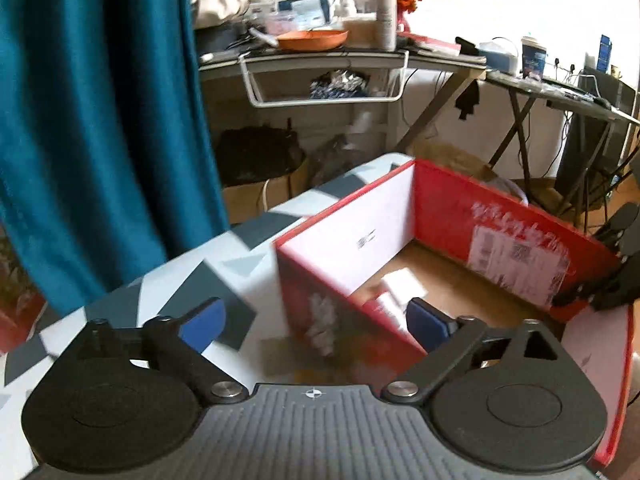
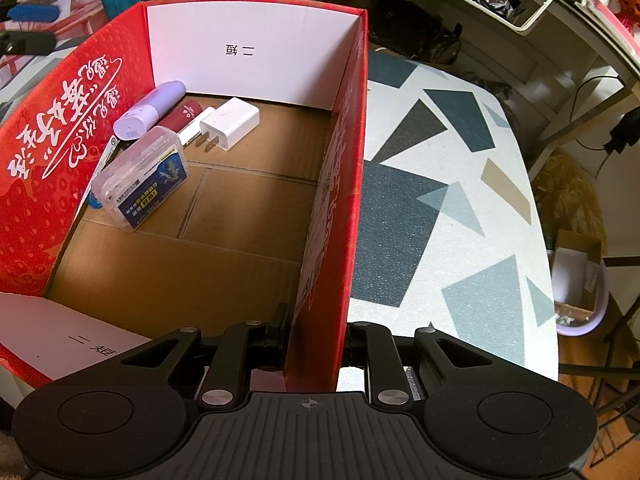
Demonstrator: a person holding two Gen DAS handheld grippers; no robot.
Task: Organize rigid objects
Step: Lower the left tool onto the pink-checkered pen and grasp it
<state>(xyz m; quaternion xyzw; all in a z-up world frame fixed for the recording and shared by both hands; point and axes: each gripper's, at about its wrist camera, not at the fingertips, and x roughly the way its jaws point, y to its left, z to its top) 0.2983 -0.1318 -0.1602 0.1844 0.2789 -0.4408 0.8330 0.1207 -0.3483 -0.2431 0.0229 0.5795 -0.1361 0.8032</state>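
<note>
The red cardboard box [image 2: 256, 200] sits on the patterned table [image 2: 440, 200] with a charger [image 2: 230, 122] inside, its side wall clamped by the right gripper [image 2: 316, 344], so the wide-open, empty left gripper [image 1: 316, 320] straddling the near corner could knock and tilt it.

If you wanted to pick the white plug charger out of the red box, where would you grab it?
Grab the white plug charger across its two long flat sides, coming straight down from above. It lies flat on the red box floor, its prongs pointing toward the clear plastic case. The side away from the red tube is open, leaving room for the tongs.
</note>
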